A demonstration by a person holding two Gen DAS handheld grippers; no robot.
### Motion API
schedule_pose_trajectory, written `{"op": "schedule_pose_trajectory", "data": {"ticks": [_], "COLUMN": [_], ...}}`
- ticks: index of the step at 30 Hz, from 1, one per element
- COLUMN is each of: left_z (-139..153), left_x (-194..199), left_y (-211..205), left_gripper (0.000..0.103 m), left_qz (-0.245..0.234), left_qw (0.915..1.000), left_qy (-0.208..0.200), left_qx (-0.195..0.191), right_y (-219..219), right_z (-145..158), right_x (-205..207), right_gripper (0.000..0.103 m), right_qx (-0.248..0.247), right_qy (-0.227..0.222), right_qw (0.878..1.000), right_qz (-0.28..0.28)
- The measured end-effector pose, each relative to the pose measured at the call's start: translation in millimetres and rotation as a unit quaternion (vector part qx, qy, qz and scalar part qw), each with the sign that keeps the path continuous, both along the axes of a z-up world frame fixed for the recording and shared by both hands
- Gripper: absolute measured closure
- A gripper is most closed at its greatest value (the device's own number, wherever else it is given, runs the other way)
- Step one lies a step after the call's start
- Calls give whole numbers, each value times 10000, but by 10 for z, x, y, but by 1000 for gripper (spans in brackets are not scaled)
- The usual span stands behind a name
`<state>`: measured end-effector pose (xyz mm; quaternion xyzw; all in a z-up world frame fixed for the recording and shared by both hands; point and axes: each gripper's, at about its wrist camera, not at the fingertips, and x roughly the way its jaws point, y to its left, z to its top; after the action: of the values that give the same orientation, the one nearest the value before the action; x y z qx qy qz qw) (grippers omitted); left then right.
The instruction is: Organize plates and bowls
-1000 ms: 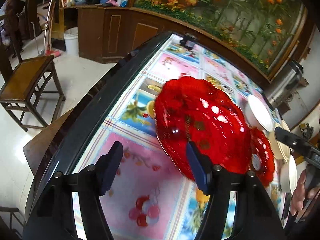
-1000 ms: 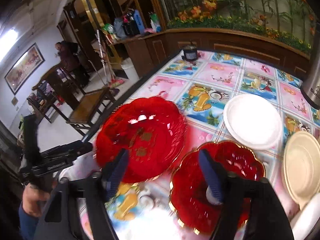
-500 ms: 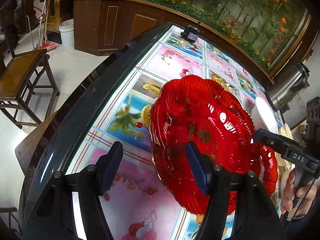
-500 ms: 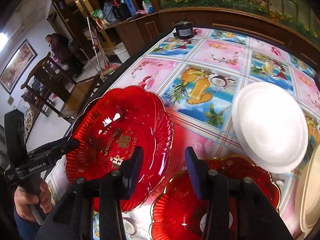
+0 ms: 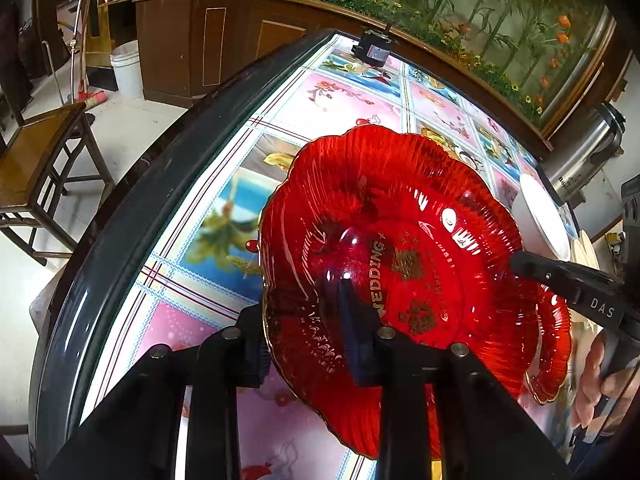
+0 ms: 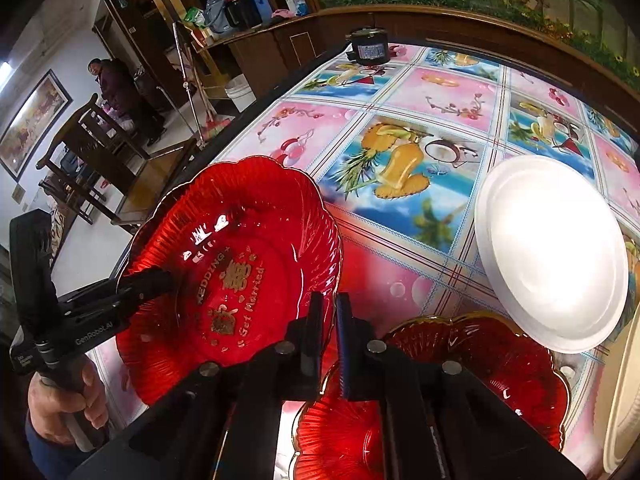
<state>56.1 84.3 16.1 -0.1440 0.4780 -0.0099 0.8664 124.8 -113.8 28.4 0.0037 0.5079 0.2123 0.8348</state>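
Item one: red scalloped glass plate point(image 5: 400, 240), gilt-edged, lettered "WEDDING" and "Get Married" in gold at its centre, tilted and raised off the tablecloth point(image 5: 320, 92). My left gripper point(image 5: 304, 320) was clamped on its near rim, one finger above the glass and one showing through beneath it. My right gripper point(image 6: 329, 344) was pinched on the opposite rim of the same plate, jaws nearly together with only the plate's edge between them; in the left view its dark finger lay across the far edge.

Item two: second red scalloped plate point(image 6: 492, 364), same pattern, flat on the cloth just below and beside the first, partly behind my right gripper's body.

Item three: white foam plate point(image 6: 556, 256), face down, touching or overlapping the far edge of the second red plate; I could not tell which.

Item four: cream plate point(image 6: 624, 400), at the right margin, only a sliver visible.

Item five: small black motor point(image 6: 370, 50), at the table's far edge.

Item six: steel thermal urn point(image 5: 580, 160), at the far right of the table.

Item seven: wooden chair point(image 5: 36, 152), on the floor beside the table.
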Motion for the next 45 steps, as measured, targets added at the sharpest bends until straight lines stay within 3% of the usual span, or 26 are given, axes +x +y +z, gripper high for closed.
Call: {"op": "schedule_pose_trajectory", "data": {"ticks": [6, 8, 20, 31, 37, 45], "left_z": [-25, -26, 34, 65, 71, 53], "left_x": [20, 26, -266, -849, -1241, -1474], "left_y": [-12, -15, -9, -20, 52, 96], "left_gripper": [77, 77, 79, 79, 79, 79], "left_qz": [-2, 6, 24, 87, 262, 423], "left_qw": [10000, 9999, 9999, 9997, 9992, 9983], "left_qy": [23, 24, -36, -162, -271, -318], "left_qx": [92, 102, 104, 145, 136, 230], "right_y": [24, 25, 71, 123, 179, 219], "right_z": [-4, -29, 16, 97, 38, -80], "right_x": [20, 53, -163, -699, -1119, -1476], "right_gripper": [93, 97, 98, 98, 96, 95], "right_qx": [-104, -75, -63, 5, 21, 208], "right_qy": [-50, 27, 1, -72, -11, 115], "right_qw": [9999, 9999, 9999, 9999, 9993, 9983], "right_qz": [-31, -64, -78, 124, 372, 527]}}
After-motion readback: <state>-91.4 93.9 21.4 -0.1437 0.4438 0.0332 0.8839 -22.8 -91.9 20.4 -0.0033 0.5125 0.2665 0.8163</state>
